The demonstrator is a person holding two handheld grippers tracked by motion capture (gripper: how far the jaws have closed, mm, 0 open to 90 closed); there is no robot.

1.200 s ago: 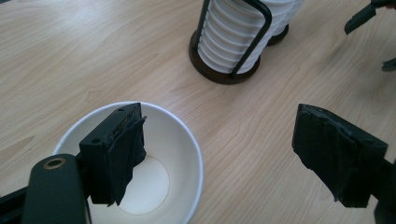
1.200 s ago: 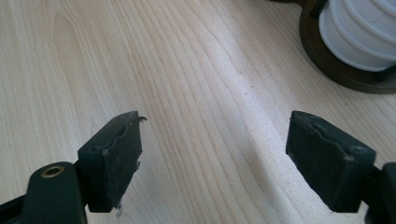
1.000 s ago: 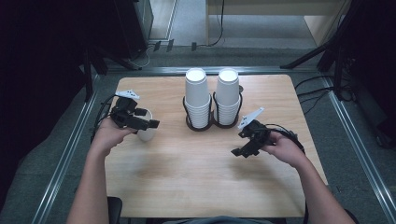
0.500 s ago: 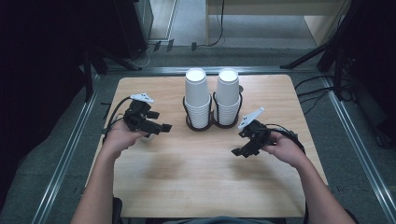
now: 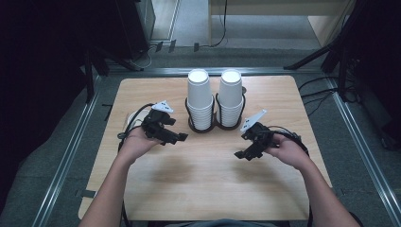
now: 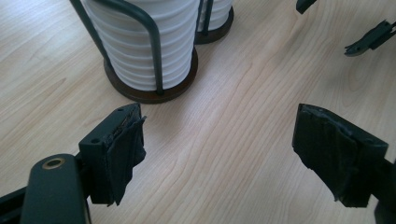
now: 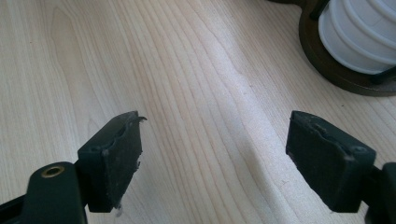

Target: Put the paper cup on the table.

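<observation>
Two tall stacks of white paper cups, the left stack (image 5: 199, 97) and the right stack (image 5: 231, 97), stand in a dark wire holder (image 5: 215, 125) at the table's back middle. My left gripper (image 5: 178, 137) hovers just left of the holder, open and holding nothing. In the left gripper view its jaws (image 6: 217, 149) spread wide in front of the left stack (image 6: 140, 42) and its round base (image 6: 149, 91). My right gripper (image 5: 242, 154) is open in front and to the right of the holder. In the right gripper view (image 7: 215, 154) only bare wood lies between its jaws.
A single white cup (image 5: 134, 118) sits behind my left hand, partly hidden by it. The wooden table (image 5: 198, 189) has free room across its near half. The right gripper's jaw tips (image 6: 369, 39) show far off in the left gripper view. Metal rails run along both table sides.
My left gripper has moved right, away from the single white cup and toward the cup holder. The right gripper has stayed where it was.
</observation>
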